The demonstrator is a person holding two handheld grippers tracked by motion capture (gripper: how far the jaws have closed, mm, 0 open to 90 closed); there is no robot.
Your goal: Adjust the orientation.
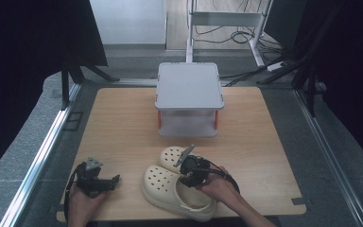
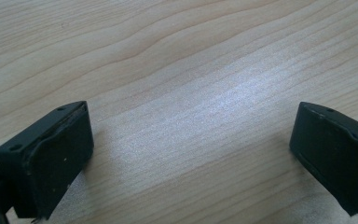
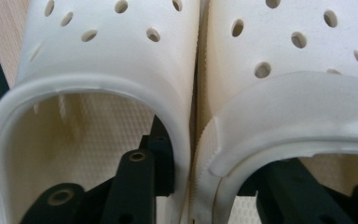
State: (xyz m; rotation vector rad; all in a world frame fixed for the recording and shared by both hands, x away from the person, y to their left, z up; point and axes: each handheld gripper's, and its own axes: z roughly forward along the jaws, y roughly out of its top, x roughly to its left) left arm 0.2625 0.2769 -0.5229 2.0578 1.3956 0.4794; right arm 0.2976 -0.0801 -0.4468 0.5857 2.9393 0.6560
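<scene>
A pair of cream perforated clogs lies side by side near the table's front edge, the near clog [image 1: 163, 187] beside the far clog [image 1: 169, 154]. My right gripper [image 1: 189, 171] reaches into their openings from the heel side. In the right gripper view one black jaw sits inside the left clog [image 3: 107, 51] and the other inside the right clog [image 3: 298, 51]. My right gripper [image 3: 209, 177] is shut on their two touching inner walls. My left gripper [image 1: 99, 180] rests low at the front left, and my left gripper [image 2: 191, 154] stands open over bare wood with nothing between its jaws.
A grey lidded box [image 1: 189, 94] with orange latches stands at the back middle of the wooden table [image 1: 264, 142]. Metal rails [image 1: 42, 151] run along both sides. Cables and a frame leg lie on the floor behind.
</scene>
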